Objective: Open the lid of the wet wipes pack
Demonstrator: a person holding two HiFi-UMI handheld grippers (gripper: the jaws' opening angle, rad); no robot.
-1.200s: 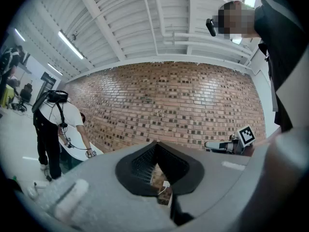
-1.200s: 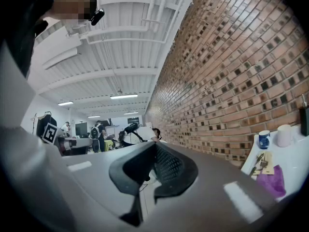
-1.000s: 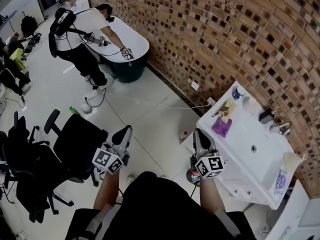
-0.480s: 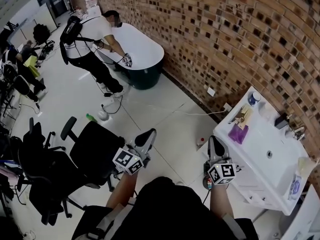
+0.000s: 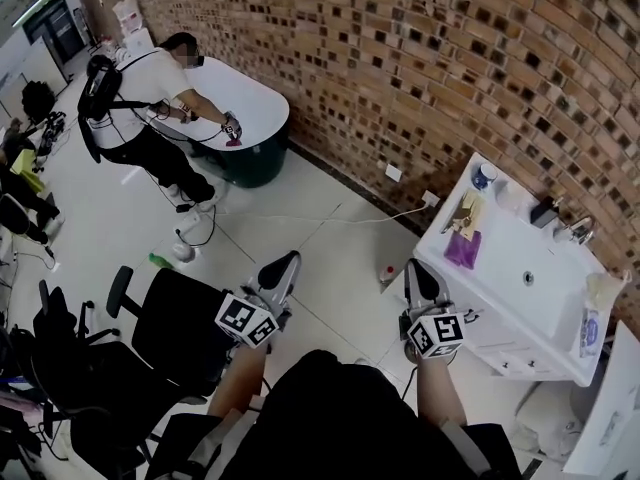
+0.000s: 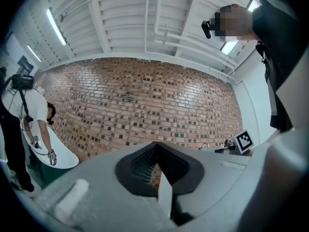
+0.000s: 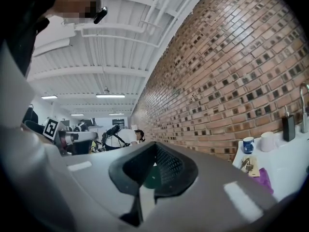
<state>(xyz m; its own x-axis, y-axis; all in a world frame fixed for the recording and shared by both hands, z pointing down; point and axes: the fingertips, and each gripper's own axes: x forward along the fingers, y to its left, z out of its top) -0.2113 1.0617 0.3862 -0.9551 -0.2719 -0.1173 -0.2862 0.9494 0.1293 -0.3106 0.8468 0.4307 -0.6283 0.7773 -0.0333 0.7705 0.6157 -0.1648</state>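
Observation:
A blue-and-white flat pack (image 5: pixel 589 332), seemingly the wet wipes pack, lies at the right end of the white sink counter (image 5: pixel 500 313) against the brick wall. It is too small to tell how its lid stands. My left gripper (image 5: pixel 284 266) is held out over the floor, well left of the counter, shut and empty. My right gripper (image 5: pixel 420 272) hovers just short of the counter's left front corner, also shut with nothing in it. In the left gripper view the left gripper (image 6: pixel 155 148) faces the brick wall. In the right gripper view the right gripper (image 7: pixel 154 148) points along that wall.
On the counter are a purple cloth (image 5: pixel 463 249), a mug (image 5: pixel 483 177), a dark dispenser (image 5: pixel 543 212) and a tap (image 5: pixel 572 230). A black office chair (image 5: pixel 170 330) stands at my left. A small bottle (image 5: pixel 388 274) and a cable lie on the floor. Another person (image 5: pixel 150 98) bends over a bathtub (image 5: pixel 245 118).
The head view has swung, so the counter sits further left in it. Both grippers stay shut; the left one has drifted a little forward and up.

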